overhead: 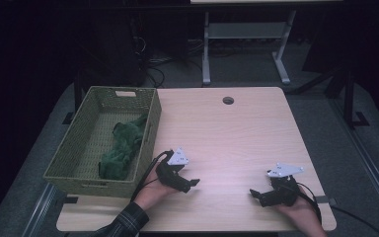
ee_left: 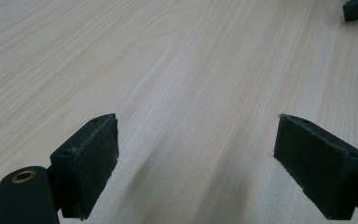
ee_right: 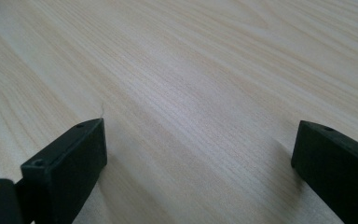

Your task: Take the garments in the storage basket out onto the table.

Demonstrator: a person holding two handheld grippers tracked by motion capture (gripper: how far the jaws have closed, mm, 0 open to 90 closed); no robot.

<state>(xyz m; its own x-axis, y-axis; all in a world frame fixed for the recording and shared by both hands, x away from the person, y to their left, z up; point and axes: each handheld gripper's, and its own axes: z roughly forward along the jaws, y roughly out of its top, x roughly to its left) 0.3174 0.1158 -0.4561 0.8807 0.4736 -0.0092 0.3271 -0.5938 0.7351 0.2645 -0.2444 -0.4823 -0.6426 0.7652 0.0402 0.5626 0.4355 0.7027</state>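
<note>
1. The left gripper (overhead: 190,182) sits at lower centre-left of the high view, jaws spread wide over bare table (overhead: 237,133) and holding nothing.
2. The right gripper (overhead: 254,193) sits at lower right of that view, its jaws likewise wide apart and empty; its own view shows wood grain between the 2 pads.
3. The green cloth (overhead: 122,146) lies crumpled inside the woven basket (overhead: 74,153) at the left of the frame, along the basket's right wall, well apart from both grippers.
4. Judged from its folds, the cloth is soft, light and limp; it will drape and sag when lifted, and is neither fragile nor slippery.
5. A raised ridge of the bunched fabric near the middle looks like the best place to pinch, approached from above to clear the basket wall.
</note>
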